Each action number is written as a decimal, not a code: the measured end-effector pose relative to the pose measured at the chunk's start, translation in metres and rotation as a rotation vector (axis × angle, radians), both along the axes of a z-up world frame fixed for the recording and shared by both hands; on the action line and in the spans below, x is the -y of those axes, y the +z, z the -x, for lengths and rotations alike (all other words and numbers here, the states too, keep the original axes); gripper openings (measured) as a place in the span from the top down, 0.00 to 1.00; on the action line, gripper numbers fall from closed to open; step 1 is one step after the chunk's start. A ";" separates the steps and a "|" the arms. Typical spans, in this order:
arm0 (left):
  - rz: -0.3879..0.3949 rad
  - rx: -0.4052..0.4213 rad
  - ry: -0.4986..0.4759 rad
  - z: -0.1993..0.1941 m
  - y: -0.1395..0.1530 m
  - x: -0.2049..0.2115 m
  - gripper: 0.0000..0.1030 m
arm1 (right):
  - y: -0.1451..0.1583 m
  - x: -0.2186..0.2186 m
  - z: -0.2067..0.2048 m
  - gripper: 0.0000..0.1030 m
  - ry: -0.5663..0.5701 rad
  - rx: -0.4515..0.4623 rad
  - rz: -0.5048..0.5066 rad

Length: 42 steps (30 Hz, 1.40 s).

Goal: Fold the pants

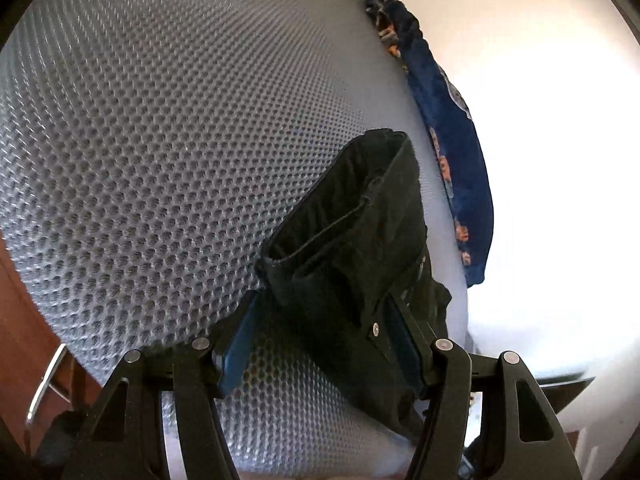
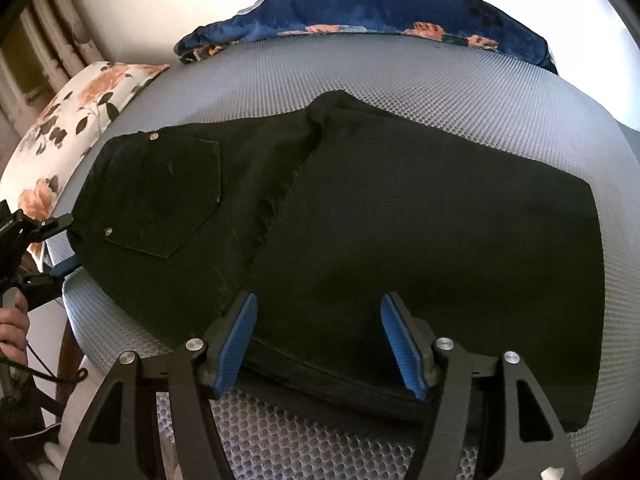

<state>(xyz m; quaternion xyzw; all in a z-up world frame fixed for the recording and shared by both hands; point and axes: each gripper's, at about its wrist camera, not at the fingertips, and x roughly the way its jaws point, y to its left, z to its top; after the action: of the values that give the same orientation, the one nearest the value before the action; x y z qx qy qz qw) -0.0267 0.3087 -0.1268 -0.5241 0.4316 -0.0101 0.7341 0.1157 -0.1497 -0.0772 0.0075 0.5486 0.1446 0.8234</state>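
Pants [image 2: 360,216]: black, lying flat on the grey honeycomb mattress [image 2: 480,92], already doubled over so the layers are stacked; back pocket faces up toward the waist end at my left. The near edge of the stack lies just in front of my right gripper [image 2: 320,344].

Right gripper: jaws apart, nothing between the pads, poised over the near edge of the cloth, the fabric's hem passing under them. Whether the fingertips touch the cloth I cannot tell.

Left gripper [image 1: 320,344]: jaws apart, straddling the waistband end of the pants [image 1: 352,248]. The right-hand pad lies against the cloth; the left-hand pad looks just clear of it. Not clamped, as far as I can judge. In the right wrist view the same gripper sits at the waist corner, held by my left hand [image 2: 14,332].

Step, my reading: first fold done, second fold about to be set up. Next move calls for both jaws to close on the full stack of layers, at the waist and at the near edge, then lift together and carry across evenly. Risk: pinching only the top layer.

Surroundings: this is a bed. Blue floral blanket [image 2: 380,12] bunched along the far edge, floral pillow [image 2: 80,108] beyond the waist end, pale wall, curtain [image 2: 36,28] at the corner. Strong backlight washes out part of the left view.
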 end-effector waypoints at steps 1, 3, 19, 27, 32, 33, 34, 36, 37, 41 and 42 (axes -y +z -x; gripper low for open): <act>0.008 0.010 0.004 -0.002 -0.001 -0.001 0.39 | -0.001 0.000 0.000 0.40 0.000 -0.001 0.002; 0.011 0.026 0.004 -0.004 -0.003 -0.004 0.39 | -0.002 0.000 -0.001 0.39 -0.002 -0.004 0.002; -0.046 0.139 -0.041 -0.043 0.001 0.014 0.30 | -0.007 0.000 -0.002 0.31 -0.010 -0.005 -0.028; -0.112 0.137 -0.047 -0.076 0.003 0.026 0.43 | -0.007 0.000 -0.001 0.30 -0.007 -0.004 -0.034; -0.115 0.083 -0.022 -0.083 0.000 0.022 0.72 | -0.006 0.000 -0.001 0.29 -0.013 -0.005 -0.046; -0.140 0.086 -0.024 -0.086 0.007 0.026 0.74 | -0.006 0.000 -0.001 0.29 -0.011 -0.007 -0.046; -0.162 0.094 -0.030 -0.083 0.011 0.023 0.75 | -0.004 0.001 -0.002 0.28 -0.012 -0.010 -0.047; -0.241 0.138 -0.065 -0.087 0.034 0.038 0.76 | 0.000 0.007 -0.003 0.28 -0.033 -0.008 -0.062; -0.270 0.175 -0.089 -0.090 0.049 0.047 0.76 | 0.004 0.011 -0.003 0.28 -0.048 -0.004 -0.072; -0.301 0.280 -0.162 -0.102 0.091 0.081 0.77 | 0.020 0.034 -0.007 0.28 -0.112 0.021 -0.116; -0.308 0.311 -0.193 -0.107 0.102 0.092 0.77 | 0.026 0.040 -0.008 0.28 -0.128 0.031 -0.122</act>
<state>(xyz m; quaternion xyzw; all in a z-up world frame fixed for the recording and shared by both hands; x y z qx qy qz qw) 0.0806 0.2164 -0.0247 -0.3543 0.3577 -0.0949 0.8588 0.1232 -0.1896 -0.0516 0.0902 0.5244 0.1250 0.8374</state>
